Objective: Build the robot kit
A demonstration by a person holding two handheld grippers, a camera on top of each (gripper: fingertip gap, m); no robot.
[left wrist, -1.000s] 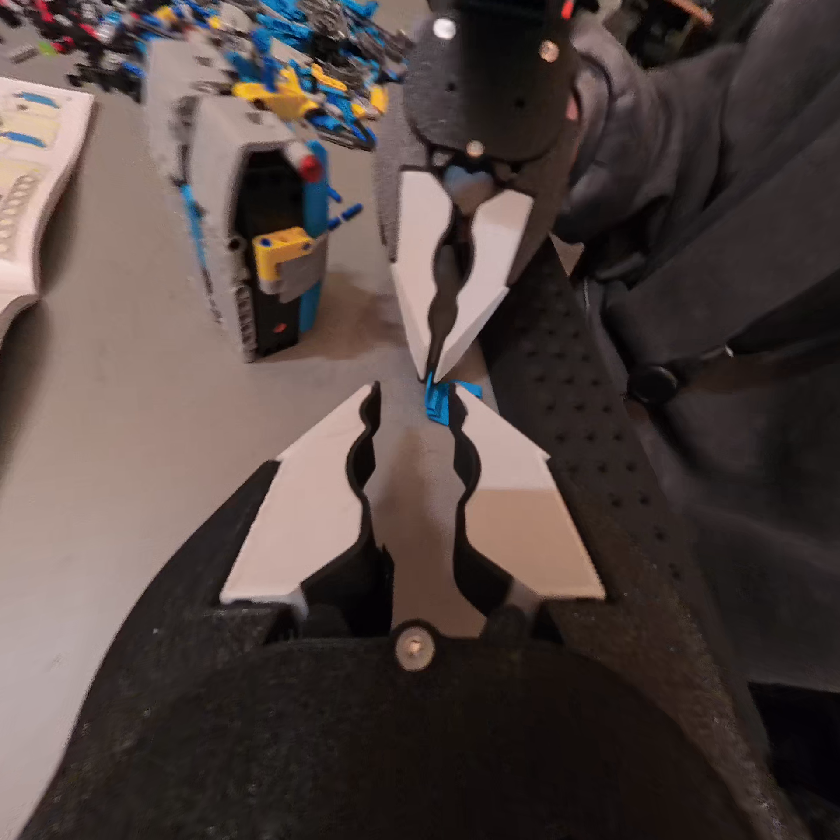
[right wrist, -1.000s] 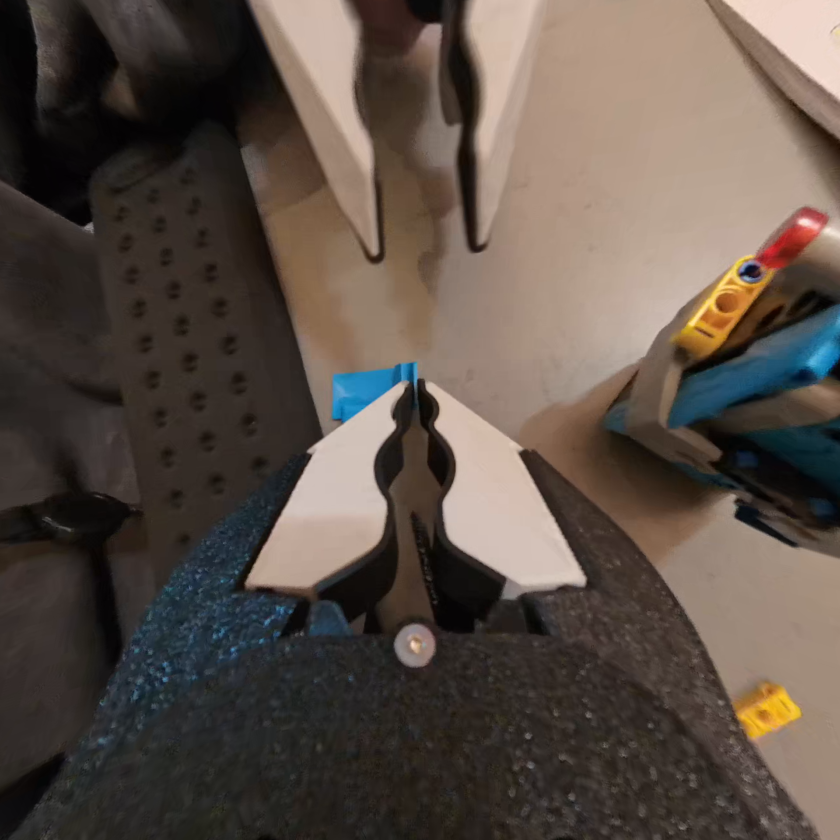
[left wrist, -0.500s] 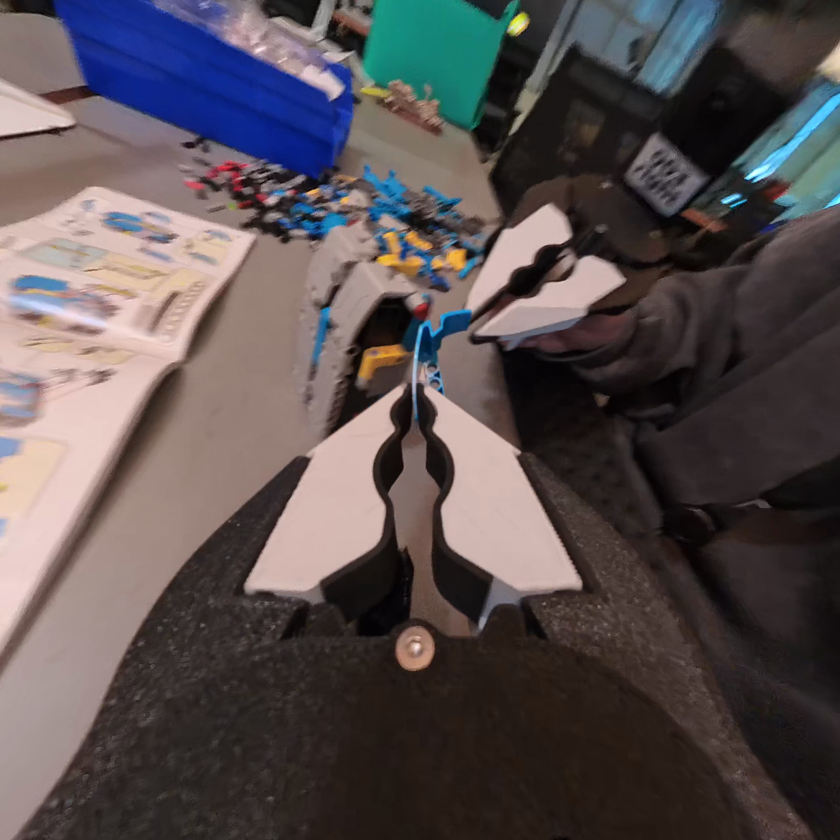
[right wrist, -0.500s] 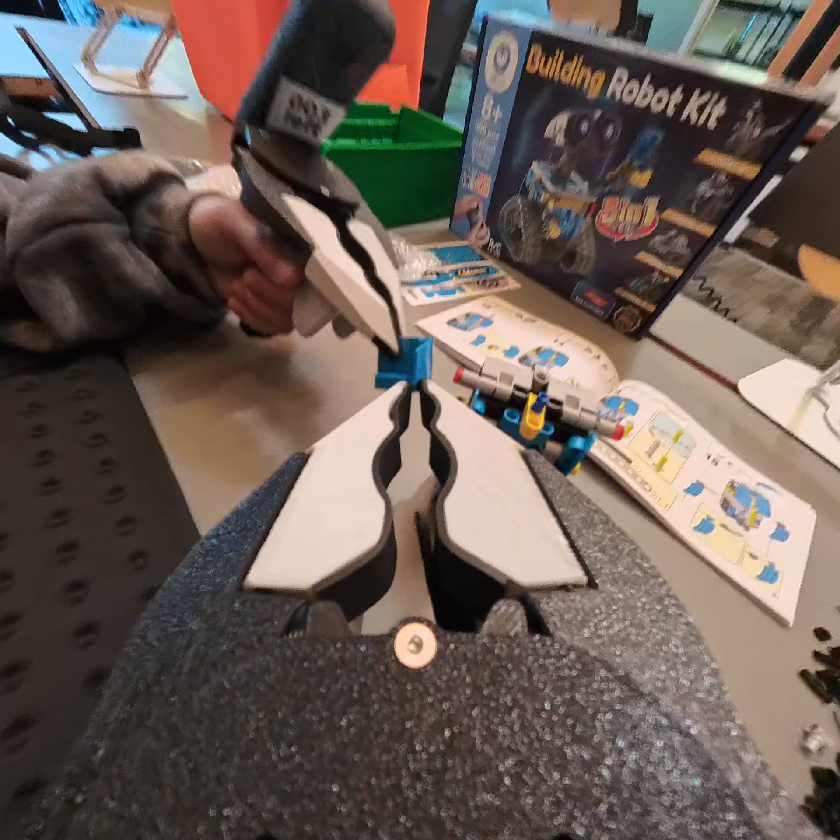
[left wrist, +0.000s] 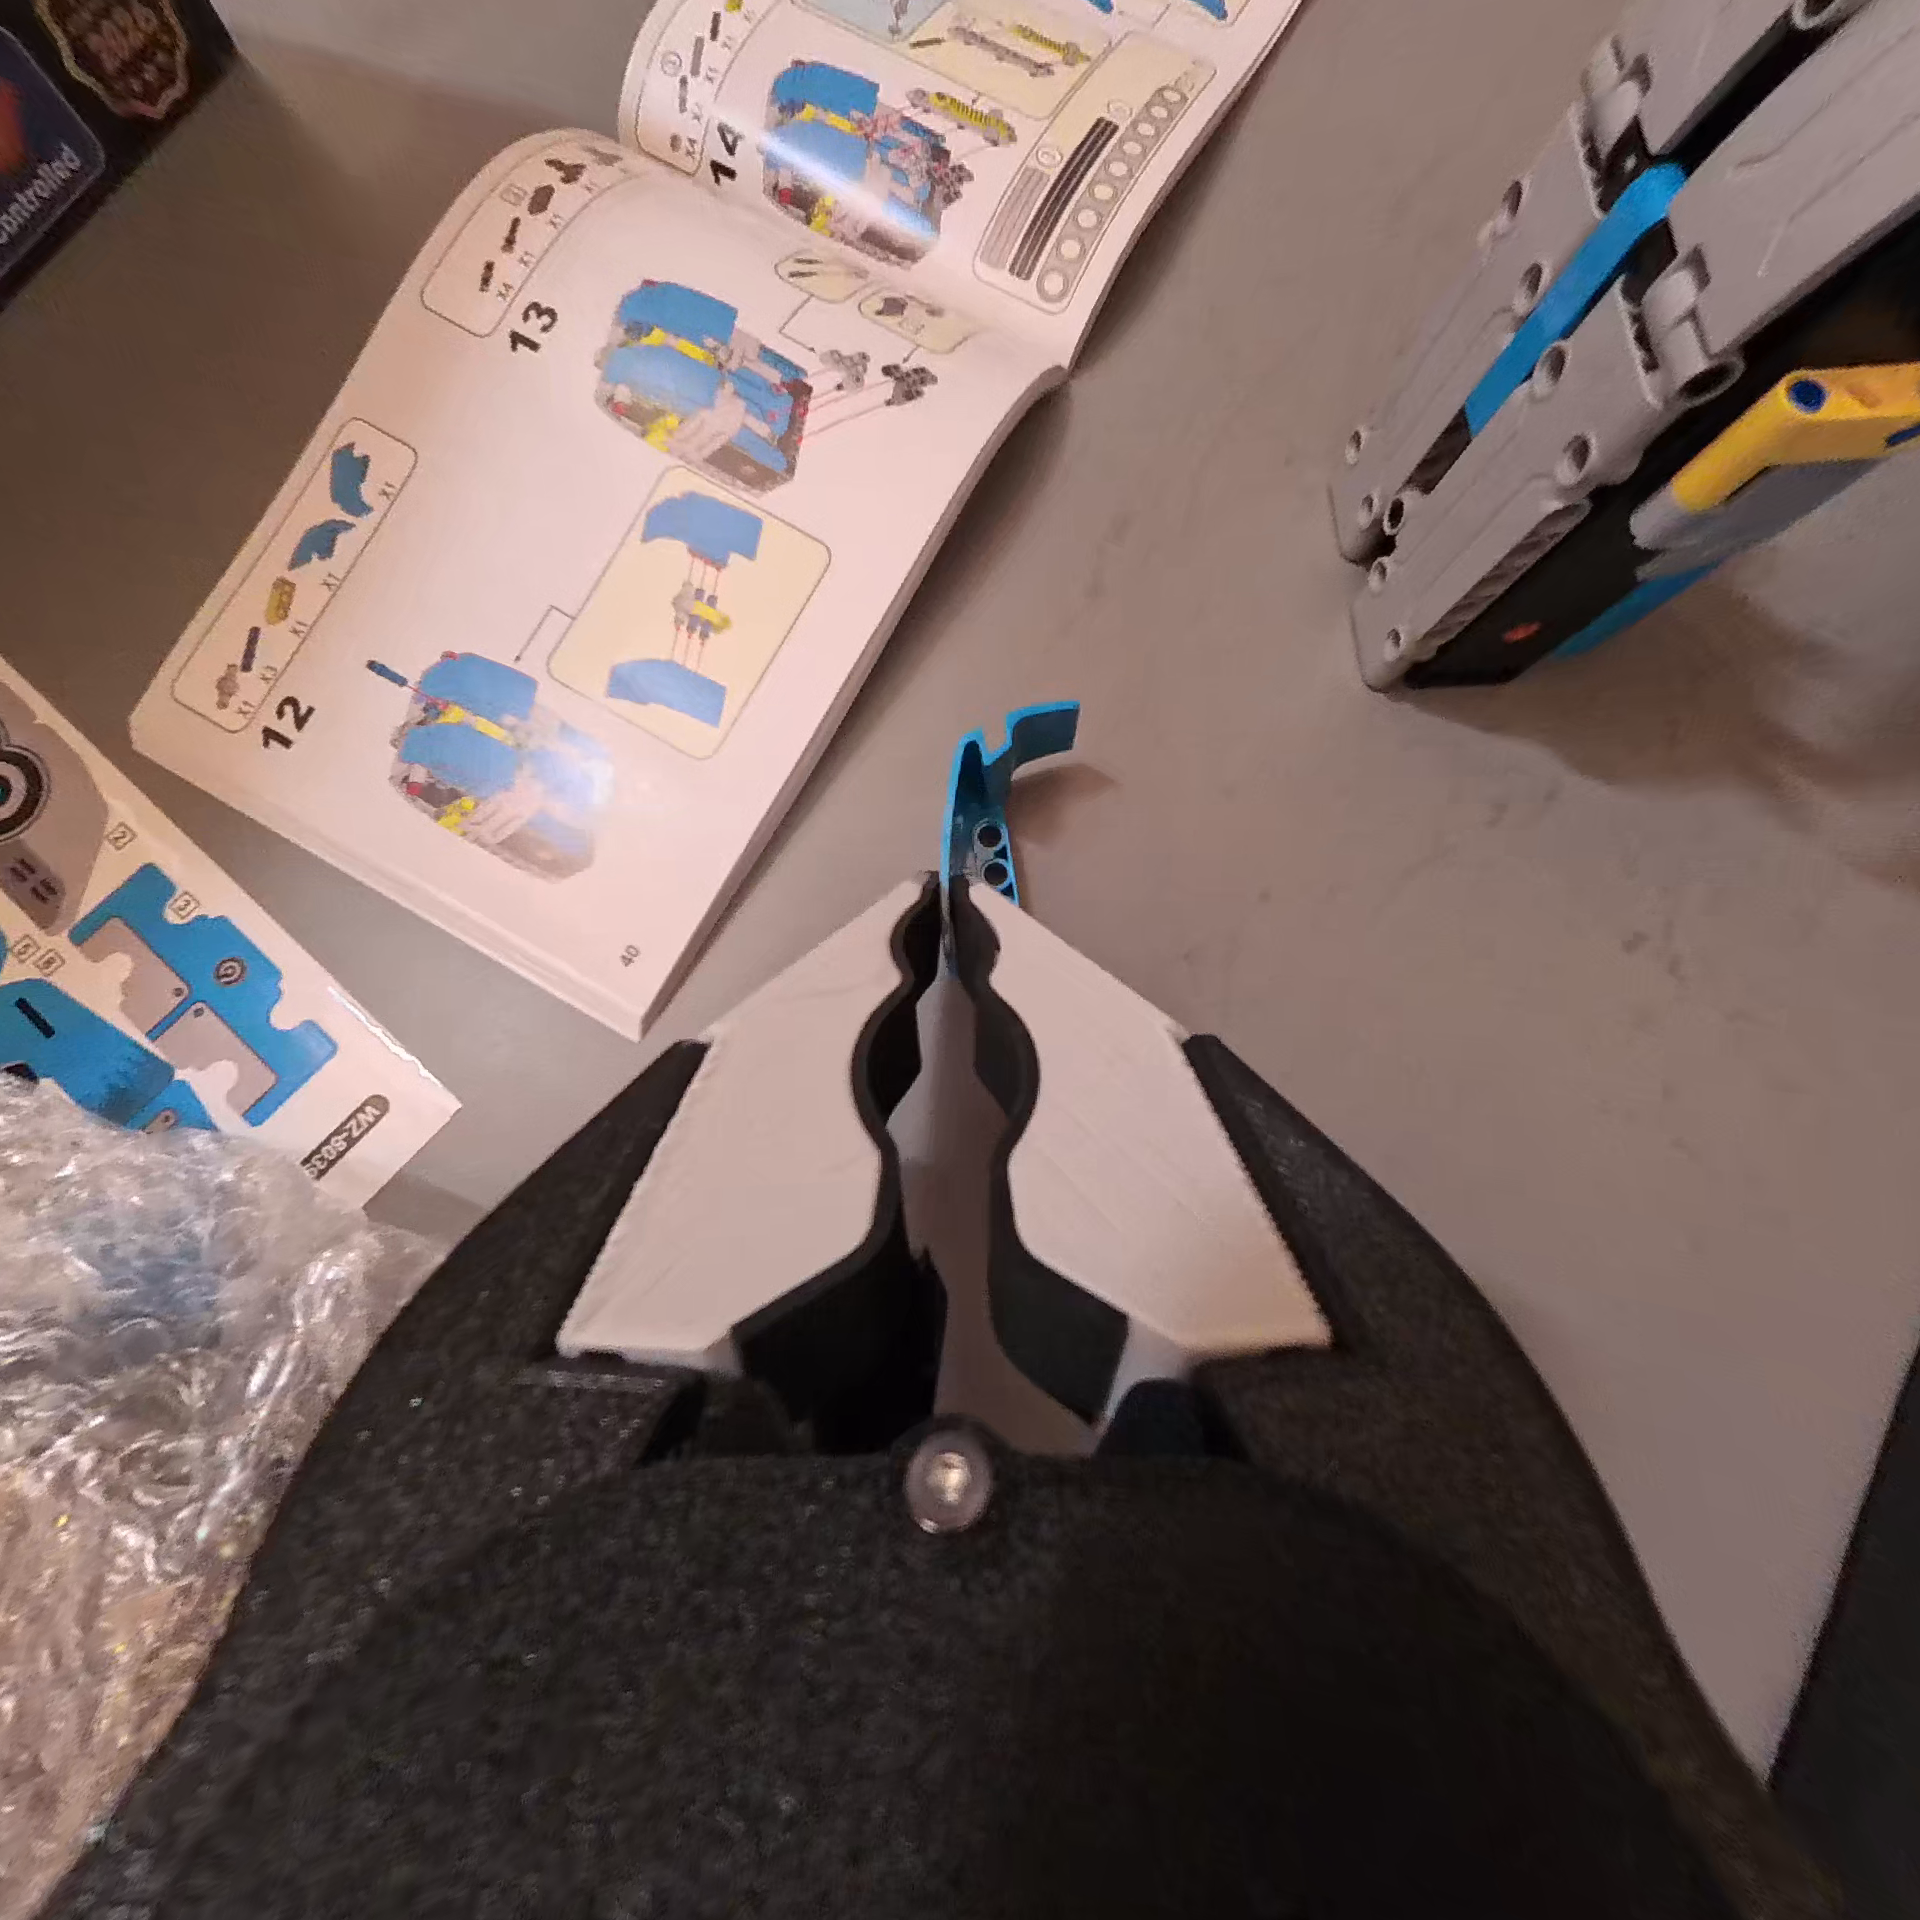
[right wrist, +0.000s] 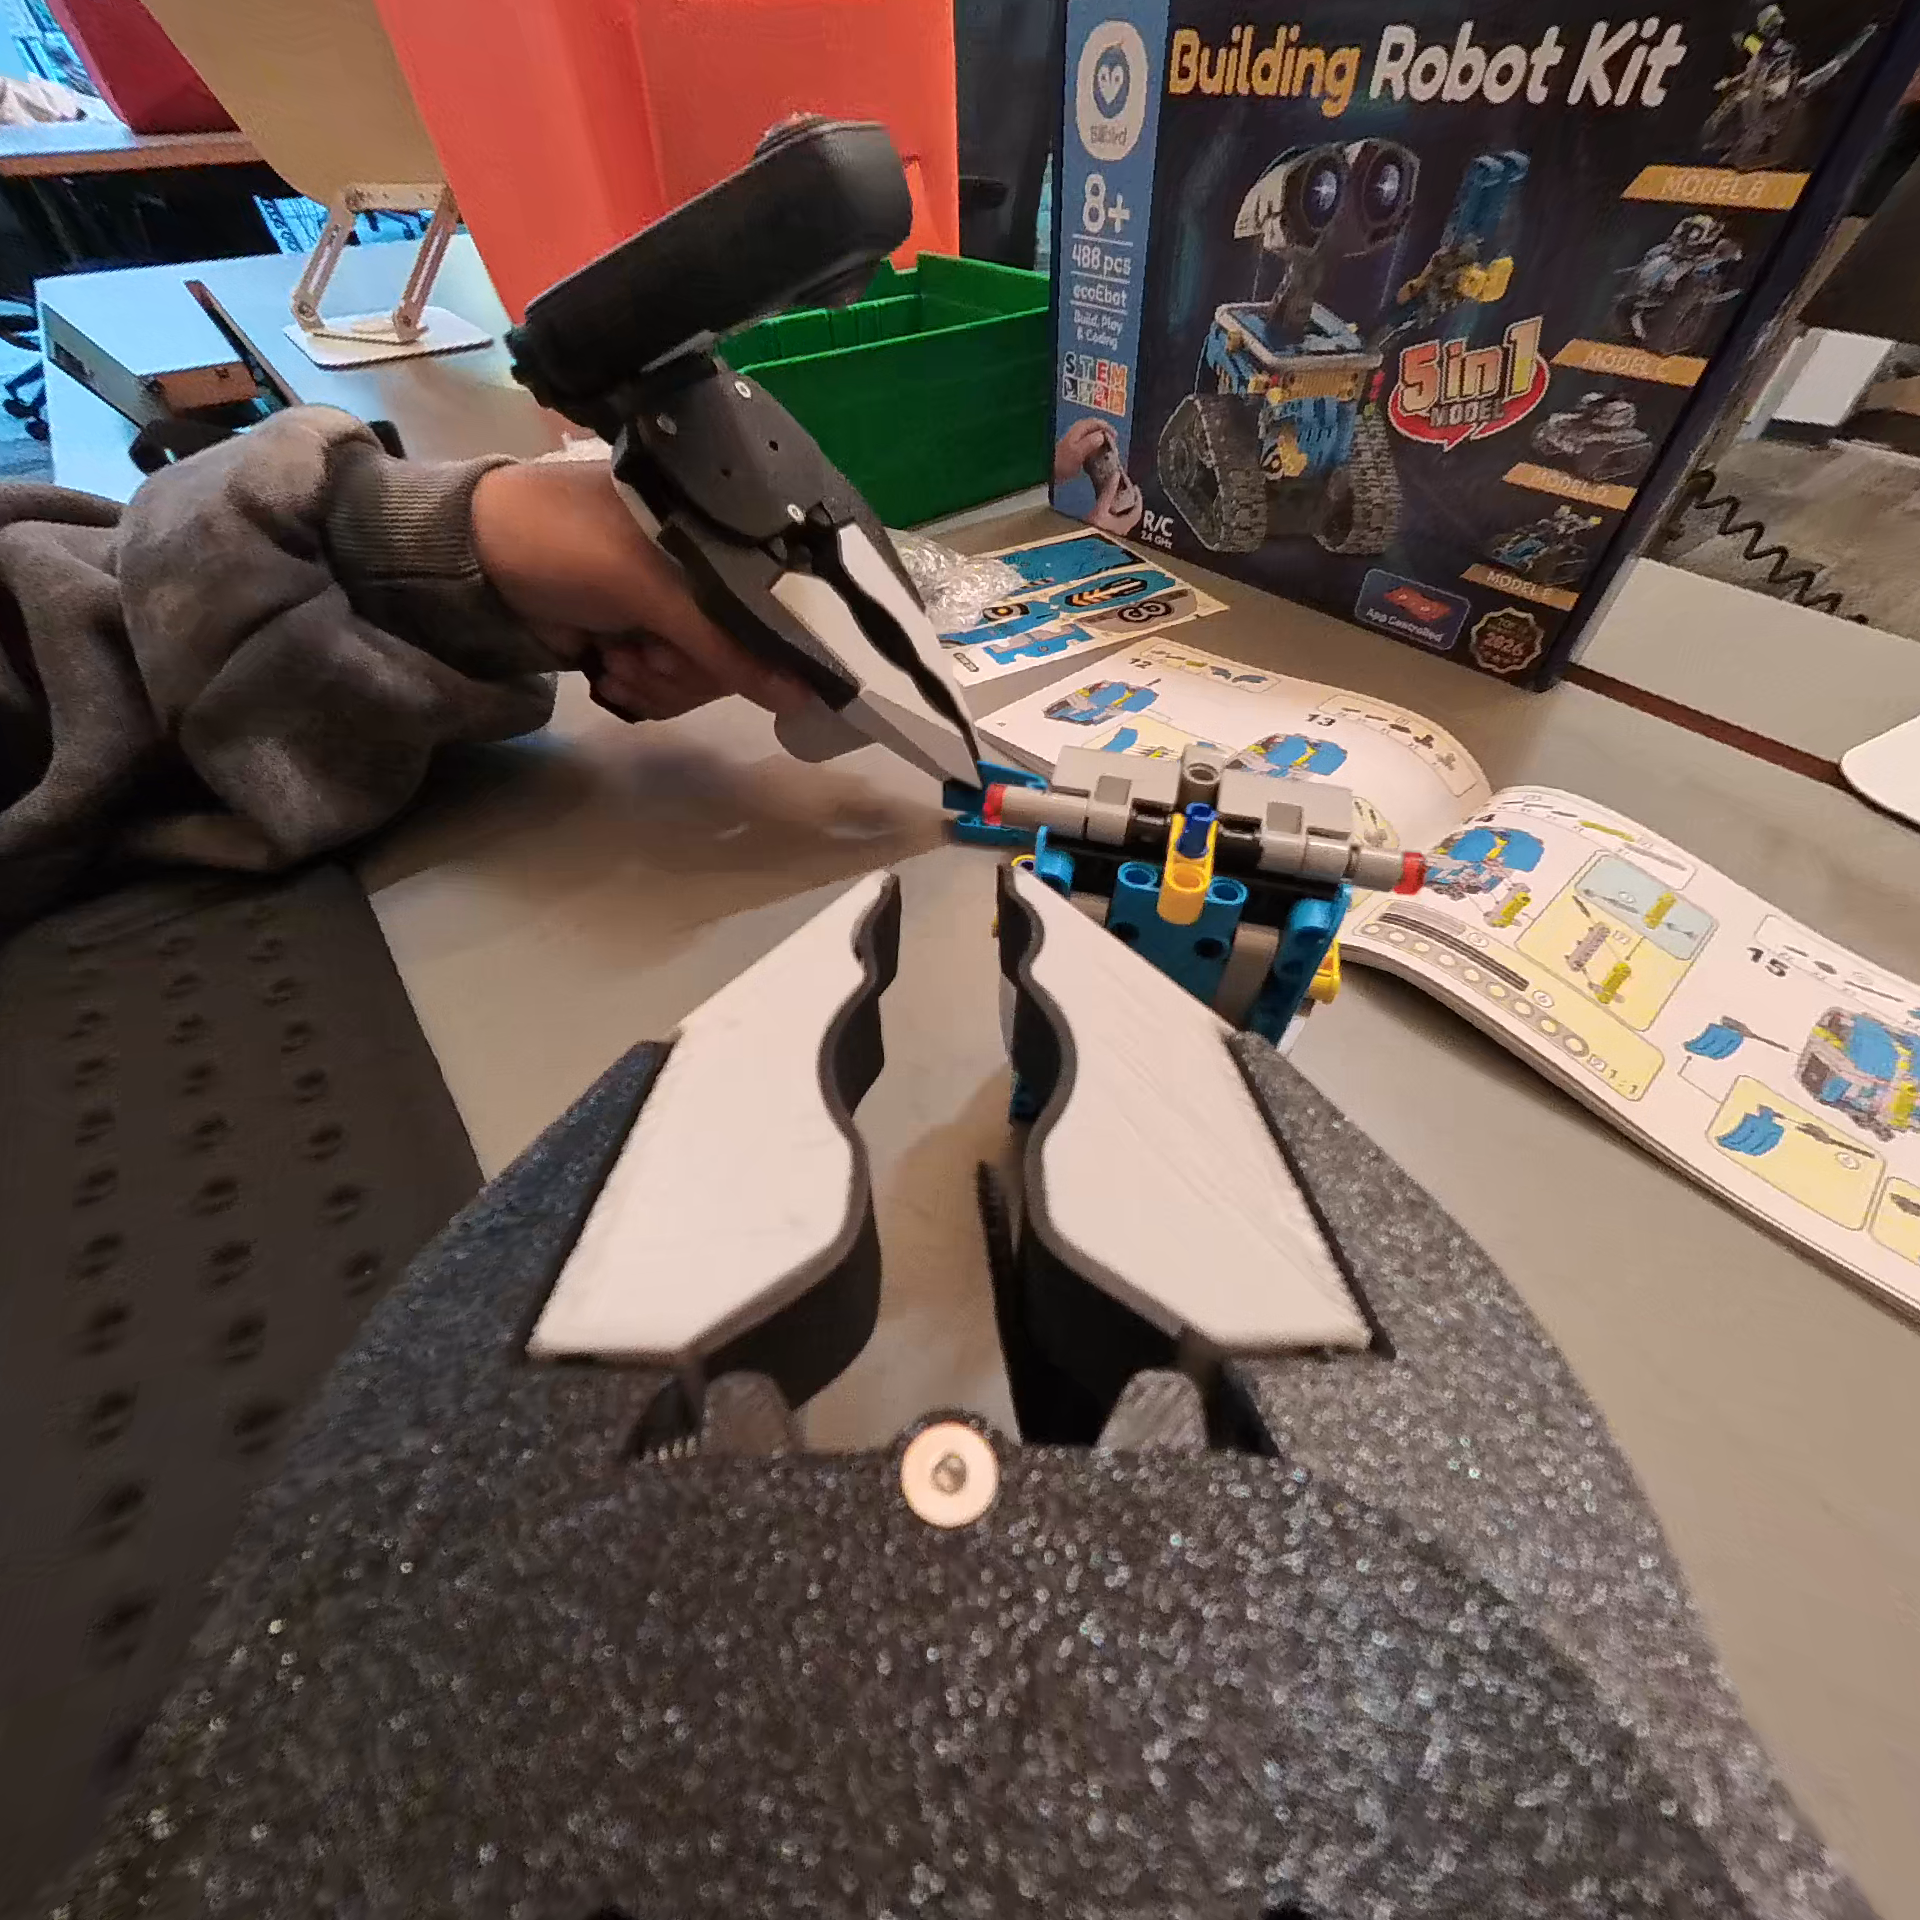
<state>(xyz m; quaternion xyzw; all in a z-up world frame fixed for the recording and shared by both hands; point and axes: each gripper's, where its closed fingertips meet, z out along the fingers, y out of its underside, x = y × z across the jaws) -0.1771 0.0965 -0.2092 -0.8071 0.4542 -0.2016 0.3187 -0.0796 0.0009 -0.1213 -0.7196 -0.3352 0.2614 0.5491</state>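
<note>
While the grey-and-blue brick model (right wrist: 1195,894) stands on the table (left wrist: 1455,1039) beside the open booklet (left wrist: 623,520), the left gripper (left wrist: 951,904), now sole holder, clamps the blue curved piece (left wrist: 987,810) near that model; the right gripper (right wrist: 945,894) has let go, fingers parted and empty.

A: The left wrist view looks steeply down, close over the table (left wrist: 1455,1039), with the booklet (left wrist: 582,540) at upper left.

B: The right wrist view looks low across it; both share the booklet (right wrist: 1558,935) and model (right wrist: 1184,873).
</note>
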